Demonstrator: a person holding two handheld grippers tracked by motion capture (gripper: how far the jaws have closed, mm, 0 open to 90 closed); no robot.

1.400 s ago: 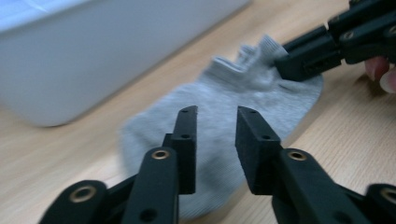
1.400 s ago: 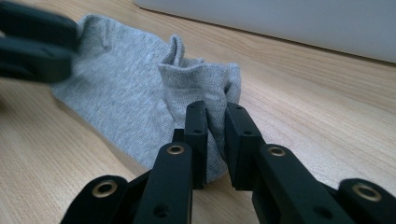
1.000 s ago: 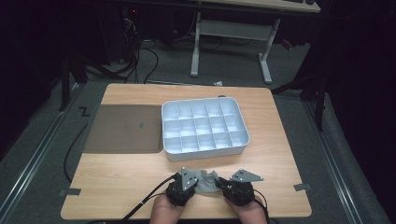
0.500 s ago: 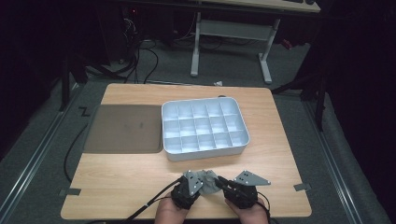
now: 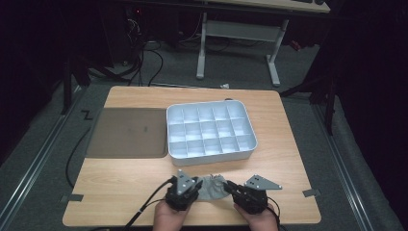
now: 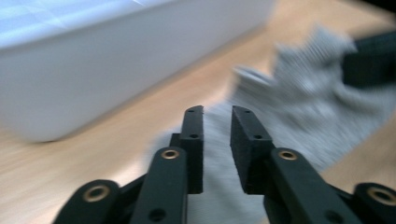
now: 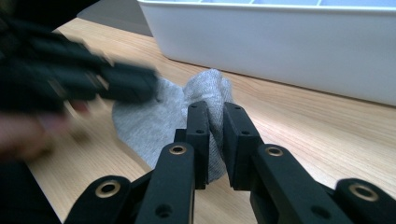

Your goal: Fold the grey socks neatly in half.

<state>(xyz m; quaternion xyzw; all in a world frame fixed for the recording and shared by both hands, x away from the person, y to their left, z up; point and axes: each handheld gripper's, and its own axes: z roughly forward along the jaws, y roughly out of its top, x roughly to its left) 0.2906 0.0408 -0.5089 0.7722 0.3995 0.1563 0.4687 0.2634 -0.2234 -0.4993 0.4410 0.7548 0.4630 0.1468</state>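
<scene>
Compartments of white tray (image 5: 210, 156) bare; right tool (image 7: 215, 109) pinches grey cloth (image 7: 140, 119); left tool (image 6: 217, 116) narrowly parted.

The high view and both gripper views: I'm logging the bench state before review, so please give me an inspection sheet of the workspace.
Surface: wooden table, bare at the front left.
Job's things: grey cloth, crumpled at the front edge between the grippers.
Clutter: white divided tray mid-table, compartments look empty; dark mat lying to its left.
Grippers: left gripper jaws slightly apart over the cloth, grip uncertain; right gripper shut on a fold of the cloth.
Cables: black cable trails from the left gripper off the front edge.
Surroundings: dark room, desk frame and floor cables behind the table.
</scene>
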